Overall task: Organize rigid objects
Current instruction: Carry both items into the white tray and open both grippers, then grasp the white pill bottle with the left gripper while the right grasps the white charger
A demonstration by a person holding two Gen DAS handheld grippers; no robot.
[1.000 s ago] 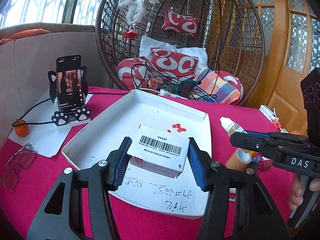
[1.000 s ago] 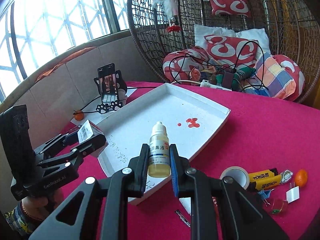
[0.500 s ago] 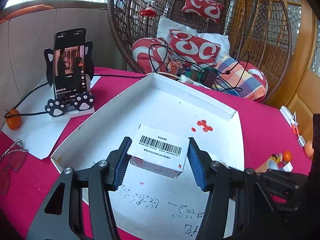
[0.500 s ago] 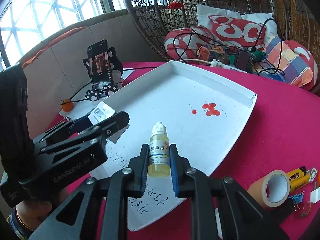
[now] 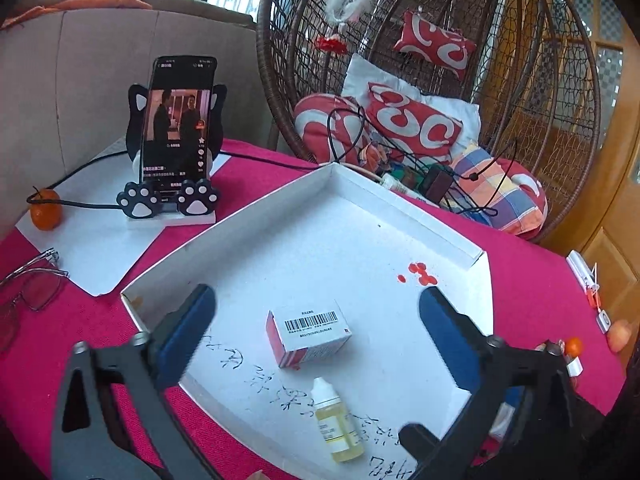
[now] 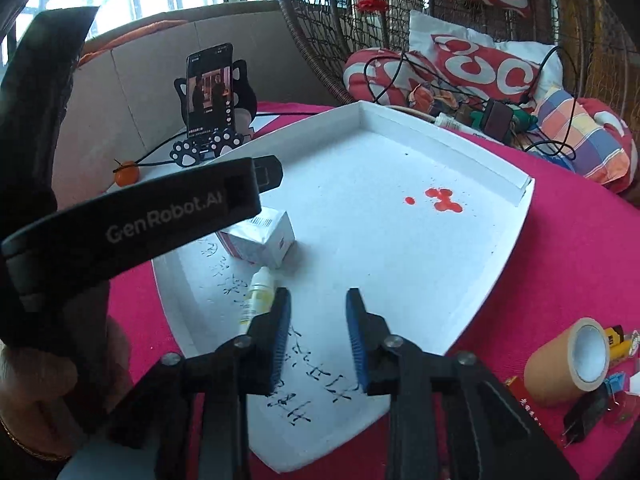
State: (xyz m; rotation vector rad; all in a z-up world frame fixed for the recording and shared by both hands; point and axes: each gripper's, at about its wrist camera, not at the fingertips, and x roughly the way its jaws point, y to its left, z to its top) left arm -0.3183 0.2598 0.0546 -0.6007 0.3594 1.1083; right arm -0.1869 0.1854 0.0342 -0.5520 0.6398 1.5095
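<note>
A small white and red carton with a barcode (image 5: 310, 336) (image 6: 262, 236) lies in the white tray (image 5: 304, 240) (image 6: 460, 264). A small dropper bottle of yellow liquid (image 5: 336, 424) (image 6: 258, 294) lies on its side just in front of the carton. My left gripper (image 5: 316, 328) is opening, its jaws wide on either side of the carton and clear of it. My right gripper (image 6: 318, 324) is opening too; nothing is between its pads, and the bottle lies just outside its left finger (image 6: 276, 332). The left gripper's body (image 6: 132, 224) crosses the right wrist view.
A phone on a cat-paw stand (image 5: 176, 148), glasses (image 5: 28, 292) and a small orange (image 5: 46, 212) sit left of the tray. A tape roll (image 6: 572, 360) and small clutter (image 6: 604, 392) lie right of it. Behind stands a wicker chair with cushions (image 5: 412, 128).
Both grippers came down over the tray and opened. The carton left the left jaws and the bottle left the right jaws; both now lie on the tray floor.
</note>
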